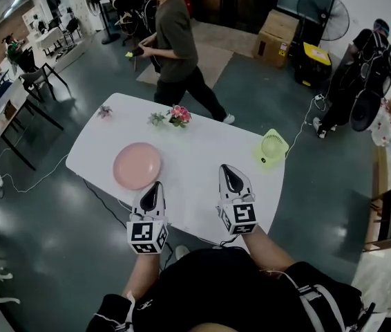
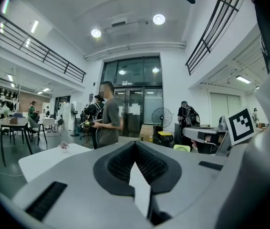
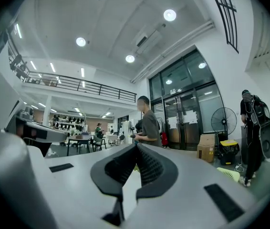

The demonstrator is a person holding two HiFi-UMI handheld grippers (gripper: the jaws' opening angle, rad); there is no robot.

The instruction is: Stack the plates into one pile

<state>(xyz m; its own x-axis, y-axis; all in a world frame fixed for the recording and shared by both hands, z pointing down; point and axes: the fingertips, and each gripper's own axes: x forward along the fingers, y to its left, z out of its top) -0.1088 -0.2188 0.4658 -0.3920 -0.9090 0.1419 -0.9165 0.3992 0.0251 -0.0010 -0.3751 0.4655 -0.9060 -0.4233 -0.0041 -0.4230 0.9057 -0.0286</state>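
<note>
A pink plate (image 1: pixel 137 165) lies on the white table (image 1: pixel 202 151), left of the middle; whether more than one is stacked there I cannot tell. My left gripper (image 1: pixel 155 185) hovers over the near table edge just right of the plate, its jaws together and nothing between them. My right gripper (image 1: pixel 227 169) is held a hand's width further right, also shut and empty. In the left gripper view the left gripper (image 2: pixel 135 143) points level across the table, and the plate is hidden. The right gripper (image 3: pixel 136 146) also points level in its own view.
A small pot of pink flowers (image 1: pixel 178 115), a green sprig (image 1: pixel 156 118) and a tiny ornament (image 1: pixel 104 111) stand along the far table edge. A yellow-green desk fan (image 1: pixel 272 147) sits at the right edge. A person (image 1: pixel 175 47) walks just beyond the table.
</note>
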